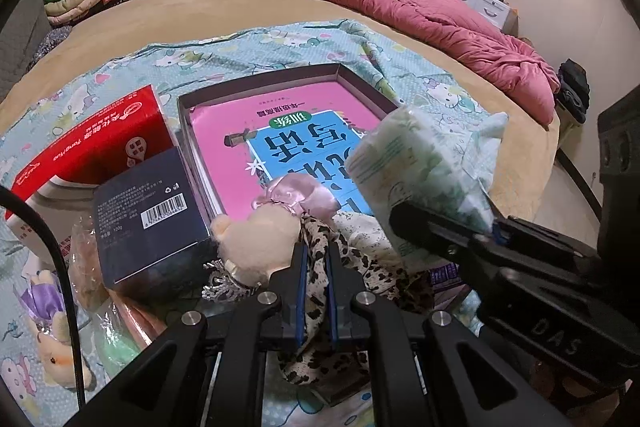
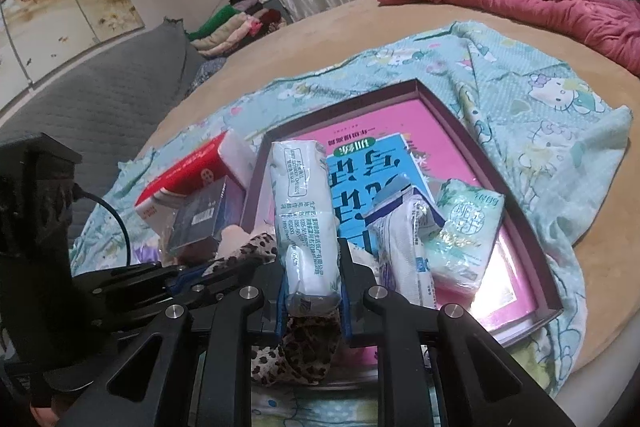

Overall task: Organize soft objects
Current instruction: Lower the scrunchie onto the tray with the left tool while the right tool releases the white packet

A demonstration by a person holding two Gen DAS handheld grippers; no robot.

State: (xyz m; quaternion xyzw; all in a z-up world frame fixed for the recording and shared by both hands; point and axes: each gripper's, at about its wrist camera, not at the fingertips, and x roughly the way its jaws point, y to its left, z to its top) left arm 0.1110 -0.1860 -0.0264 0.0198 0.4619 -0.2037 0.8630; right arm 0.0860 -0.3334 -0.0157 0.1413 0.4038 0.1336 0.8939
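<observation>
On a bed (image 1: pixel 224 3) spread with a cartoon-print sheet (image 1: pixel 248 55), a person working two hand-held tools sorts soft goods into a shallow box (image 2: pixel 452 107) lined with a pink and blue book (image 1: pixel 304 143). In the right wrist view, lower centre, the right claw (image 2: pixel 313 281) is clamped on a white tissue pack (image 2: pixel 304 211), its pads pressed into the wrapper, the pack standing up out of the jaws over the box's near edge. Two more packs already lie inside the box at centre right: a white and blue pack (image 2: pixel 404 239) and a green tissue pack (image 2: pixel 464 227). In the left wrist view, lower centre, the left claw (image 1: pixel 316 263) is closed tight on a leopard-print cloth (image 1: pixel 316 307), which trails down between the fingers; a cream plush toy (image 1: pixel 256 247) with a pink bow lies just beside it. At left of that frame a red carton (image 1: pixel 92 143) and a dark blue box (image 1: pixel 148 215) rest on the sheet, outside the box. A pink quilt (image 1: pixel 432 15) lies crumpled at upper right. The step in hand appears to be placing the white pack with the others. Next, it seems, the right claw must lower the pack flat beside its fellows before the jaws part, while the cloth waits its turn
</observation>
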